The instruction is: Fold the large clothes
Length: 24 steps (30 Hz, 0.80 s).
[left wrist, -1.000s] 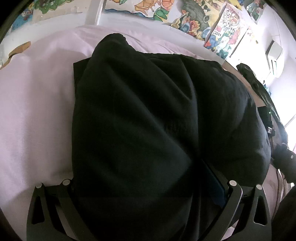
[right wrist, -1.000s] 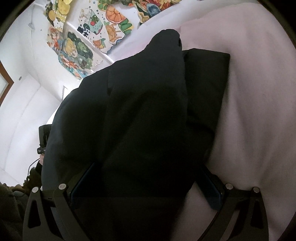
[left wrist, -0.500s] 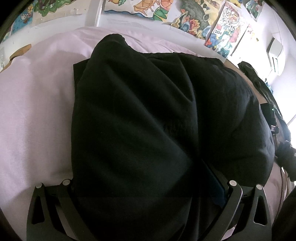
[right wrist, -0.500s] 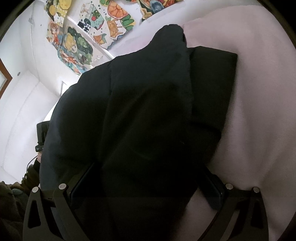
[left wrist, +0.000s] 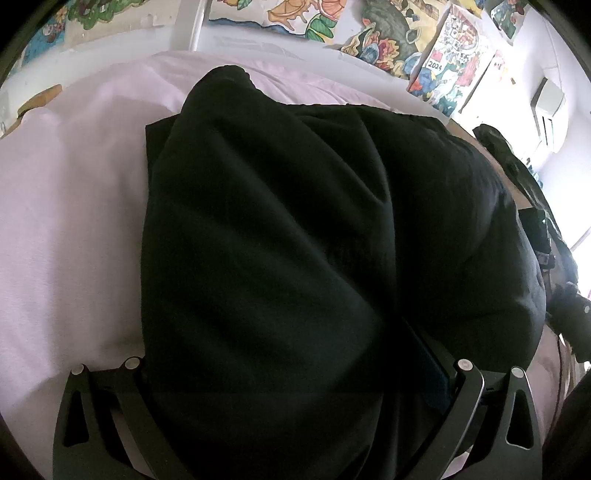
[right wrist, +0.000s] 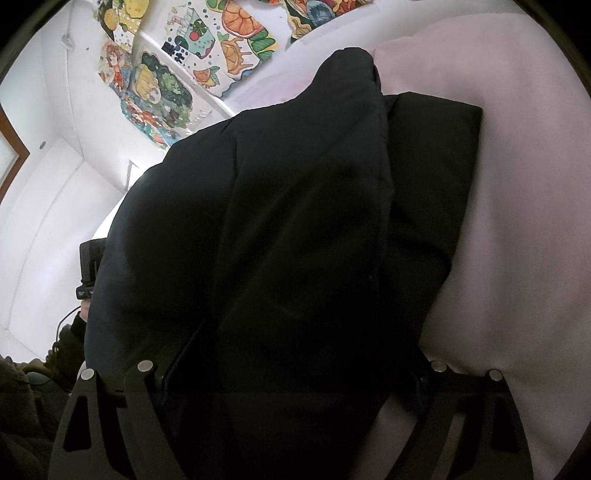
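A big black garment (left wrist: 277, 203) lies folded in a thick bundle on a pale pink bed sheet (left wrist: 74, 203). My left gripper (left wrist: 291, 325) stands with its jaws wide, the near end of the bundle draped over and between them. Only the blue pad of its right finger (left wrist: 436, 365) shows. In the right wrist view the same garment (right wrist: 295, 203) fills the middle on the sheet (right wrist: 517, 221). My right gripper (right wrist: 303, 350) has the cloth between its jaws, which are closing; its fingertips are hidden under the fabric.
Colourful posters (left wrist: 391, 33) cover the white wall behind the bed, seen too as posters (right wrist: 159, 85) in the right wrist view. A heap of dark clothes (left wrist: 509, 155) and an air conditioner (left wrist: 550, 107) sit at the right. A black device (right wrist: 90, 266) shows left of the garment.
The right gripper's jaws have narrowed a little around the cloth, and its view has shifted slightly. The left gripper and the garment stay as they were.
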Tool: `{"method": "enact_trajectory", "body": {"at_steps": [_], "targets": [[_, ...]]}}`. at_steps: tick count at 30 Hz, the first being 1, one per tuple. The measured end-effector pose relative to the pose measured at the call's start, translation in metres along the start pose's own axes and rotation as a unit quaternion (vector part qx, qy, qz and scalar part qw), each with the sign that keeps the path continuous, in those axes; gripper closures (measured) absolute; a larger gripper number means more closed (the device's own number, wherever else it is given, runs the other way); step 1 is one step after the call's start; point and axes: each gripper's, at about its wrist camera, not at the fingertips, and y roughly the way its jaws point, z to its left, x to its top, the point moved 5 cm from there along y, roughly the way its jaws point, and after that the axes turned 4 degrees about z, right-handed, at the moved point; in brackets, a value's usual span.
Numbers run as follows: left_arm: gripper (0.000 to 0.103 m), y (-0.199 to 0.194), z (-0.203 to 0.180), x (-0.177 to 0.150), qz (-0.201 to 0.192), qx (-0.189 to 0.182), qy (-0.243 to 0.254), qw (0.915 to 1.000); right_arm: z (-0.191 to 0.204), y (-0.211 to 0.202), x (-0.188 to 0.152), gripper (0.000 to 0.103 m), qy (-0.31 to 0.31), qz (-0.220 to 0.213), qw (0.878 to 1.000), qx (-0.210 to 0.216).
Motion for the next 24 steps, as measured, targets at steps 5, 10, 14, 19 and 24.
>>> {"method": "enact_trajectory", "body": {"at_steps": [5,10,14,19,24], "targets": [[0.001,-0.001,0.004,0.002,0.005,-0.012,-0.007,0.9999,0.001,-0.001,0.000,0.015,-0.003,0.002,1.000,-0.005],[0.010,-0.007,0.004,0.004,-0.002,-0.015,-0.014,0.9998,0.005,-0.004,0.003,0.021,-0.005,0.009,1.000,-0.012],[0.026,-0.011,0.009,0.006,-0.013,-0.013,-0.050,0.9986,0.008,-0.008,0.005,0.031,-0.011,0.002,1.000,-0.013],[0.054,-0.021,0.006,0.007,-0.036,-0.003,-0.066,0.9971,0.013,-0.013,0.006,0.047,-0.022,-0.013,1.000,-0.011],[0.076,-0.032,0.000,0.008,-0.062,0.003,-0.086,0.9943,0.023,-0.019,0.008,0.063,-0.036,-0.029,0.999,-0.012]]}}
